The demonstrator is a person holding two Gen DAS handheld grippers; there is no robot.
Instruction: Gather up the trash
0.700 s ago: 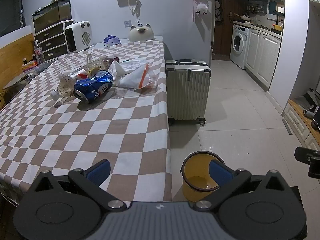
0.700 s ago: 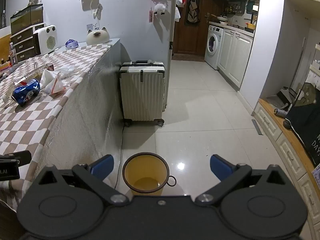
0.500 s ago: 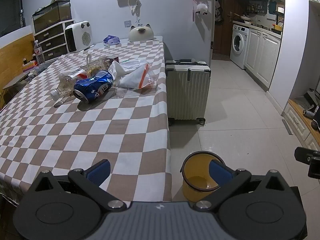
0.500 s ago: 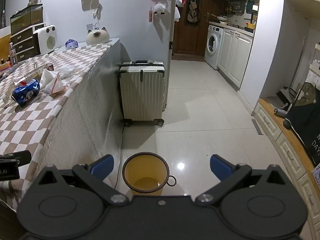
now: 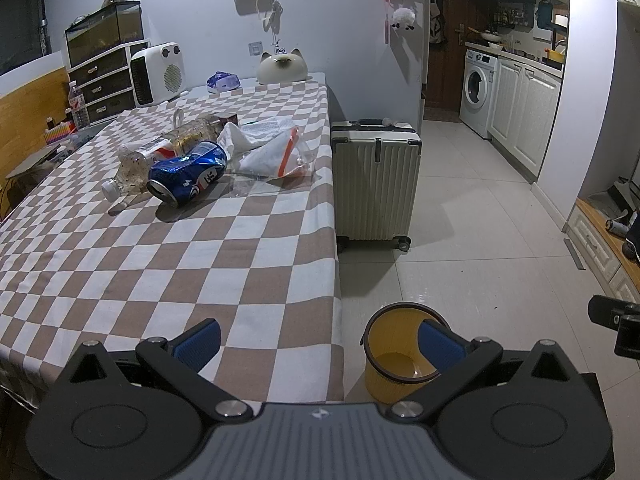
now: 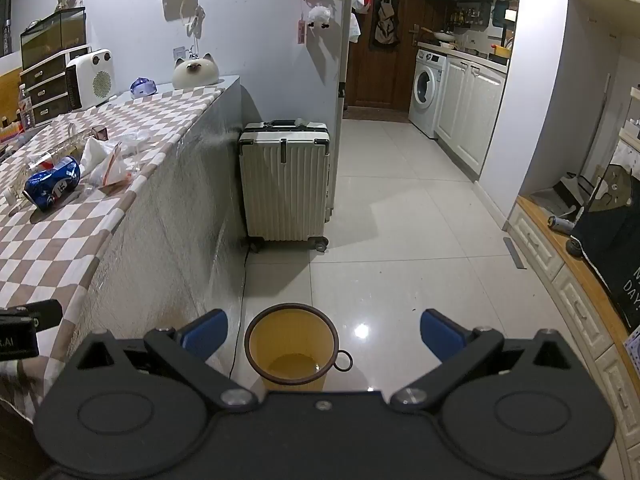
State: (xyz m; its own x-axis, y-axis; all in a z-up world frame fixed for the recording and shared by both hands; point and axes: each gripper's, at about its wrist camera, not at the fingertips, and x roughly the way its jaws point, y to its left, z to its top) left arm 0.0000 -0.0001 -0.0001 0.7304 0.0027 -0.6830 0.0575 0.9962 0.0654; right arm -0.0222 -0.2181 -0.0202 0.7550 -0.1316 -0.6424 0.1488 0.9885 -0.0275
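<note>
A crushed blue can (image 5: 186, 178) lies on the checkered table (image 5: 160, 260), with a clear plastic bottle (image 5: 160, 156) behind it and crumpled white plastic bags (image 5: 272, 148) to its right. The can (image 6: 52, 190) and bags (image 6: 106, 160) also show in the right wrist view. A yellow bin (image 5: 400, 356) stands on the floor by the table's near corner; it also shows in the right wrist view (image 6: 292, 348). My left gripper (image 5: 320, 340) is open and empty over the table's near edge. My right gripper (image 6: 324, 330) is open and empty above the bin.
A white suitcase (image 5: 376, 180) stands on the floor beside the table. A white heater (image 5: 158, 72), a cat-shaped object (image 5: 282, 68) and drawers (image 5: 104, 80) sit at the table's far end. Kitchen cabinets and a washing machine (image 5: 478, 84) are at the back right.
</note>
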